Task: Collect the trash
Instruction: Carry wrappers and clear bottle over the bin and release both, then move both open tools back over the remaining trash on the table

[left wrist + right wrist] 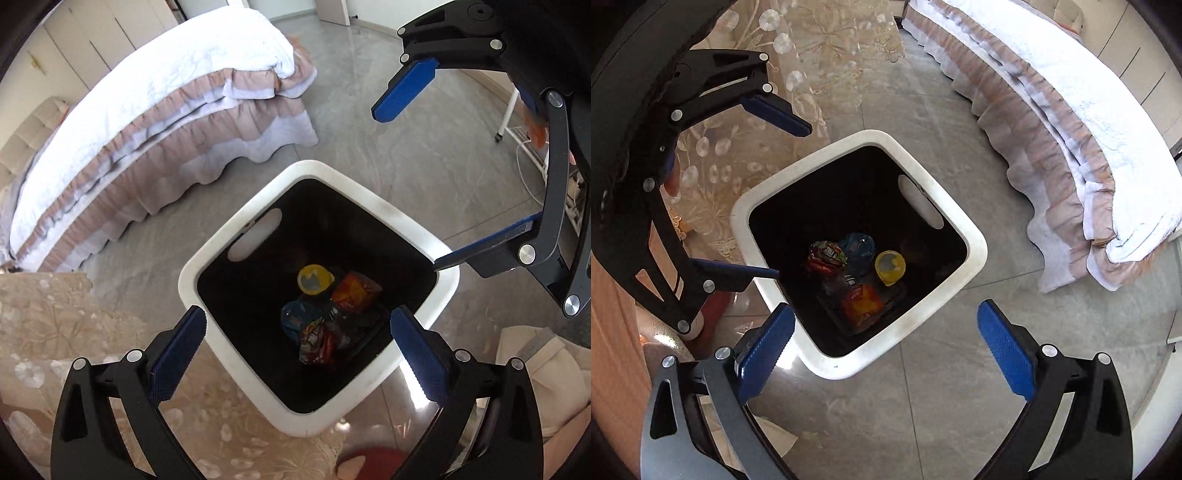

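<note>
Grey floor tiles (pixel 942 406) surround the white bin (pixel 369 400) below both spread, empty claws: left gripper (pixel 297 328), right gripper (pixel 886 325); 4 wrappers (pixel 862 308) lie inside.

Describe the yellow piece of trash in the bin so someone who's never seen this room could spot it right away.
Beside the bed stands a white-rimmed bin with a black inside. At its bottom, among crumpled wrappers, lies a small yellow cup, on the side nearest the bin's handle slot. It is the only round, plain yellow piece; the rest are printed orange, blue and red.
</note>
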A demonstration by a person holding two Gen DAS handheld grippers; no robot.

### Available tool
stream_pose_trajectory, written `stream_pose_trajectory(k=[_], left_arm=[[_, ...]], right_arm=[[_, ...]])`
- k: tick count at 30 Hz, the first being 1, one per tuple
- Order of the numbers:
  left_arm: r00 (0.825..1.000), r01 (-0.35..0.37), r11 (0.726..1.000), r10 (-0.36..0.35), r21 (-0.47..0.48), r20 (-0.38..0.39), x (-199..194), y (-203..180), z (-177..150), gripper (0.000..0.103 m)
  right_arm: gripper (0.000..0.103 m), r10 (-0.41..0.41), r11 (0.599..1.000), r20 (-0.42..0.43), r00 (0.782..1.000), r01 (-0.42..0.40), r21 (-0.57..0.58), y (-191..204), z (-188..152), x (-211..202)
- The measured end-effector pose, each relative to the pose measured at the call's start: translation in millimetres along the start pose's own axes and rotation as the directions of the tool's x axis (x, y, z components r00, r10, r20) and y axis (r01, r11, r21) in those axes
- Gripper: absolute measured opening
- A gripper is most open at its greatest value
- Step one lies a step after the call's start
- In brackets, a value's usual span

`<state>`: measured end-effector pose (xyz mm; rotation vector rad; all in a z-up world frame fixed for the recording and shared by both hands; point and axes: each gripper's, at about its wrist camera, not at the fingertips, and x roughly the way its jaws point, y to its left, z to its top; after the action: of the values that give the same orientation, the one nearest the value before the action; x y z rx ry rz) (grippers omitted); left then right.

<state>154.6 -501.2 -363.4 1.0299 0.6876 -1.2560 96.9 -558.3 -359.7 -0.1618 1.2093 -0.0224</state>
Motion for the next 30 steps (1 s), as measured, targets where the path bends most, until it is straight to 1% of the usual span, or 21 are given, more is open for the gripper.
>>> stream_pose_trajectory(k=[6,10,18,22,25,30], left_arm=[[0.999,-0.007,0.999,0.009,-0.031,0.050,-24.5,2.6,5.4,0.098],[0.996,-0.030,0.999,0.033,-0.042,0.078,-45.2,2.4,7.8,0.098],[0.985,-0.095,0.994,0.101,-0.044,0.140,-97.1,0.3,8.0,0.098],[0.975,-0.142,0.988,0.151,-0.067,0.165,-122.5,4.3,2.2,0.098],[0.969,-0.168,0.980,0.184,-0.104,0.163,-141.4,10.9,-3.9,0.098],[0.952,-0.207,0.961,0.241,-0.184,0.188,-180.5,23.1,-20.1,0.098]], right_arm=[[0.098,-0.016,1.000,0.043,0.999,0.016,-0.003,-1.7,2.0,-18.8],[0.098,-0.028,1.000,0.093,0.995,0.027,0.012,1.1,3.1,-43.2],[0.098,-0.052,0.998,0.185,0.981,0.056,-0.013,13.2,8.0,-89.4],[0.098,-0.059,0.997,0.245,0.968,0.069,-0.034,24.6,13.0,-115.5],[0.098,-0.062,0.995,0.282,0.957,0.080,-0.054,33.5,19.8,-133.0],[0.098,-0.057,0.993,0.354,0.934,0.090,-0.078,51.9,35.7,-159.7]])
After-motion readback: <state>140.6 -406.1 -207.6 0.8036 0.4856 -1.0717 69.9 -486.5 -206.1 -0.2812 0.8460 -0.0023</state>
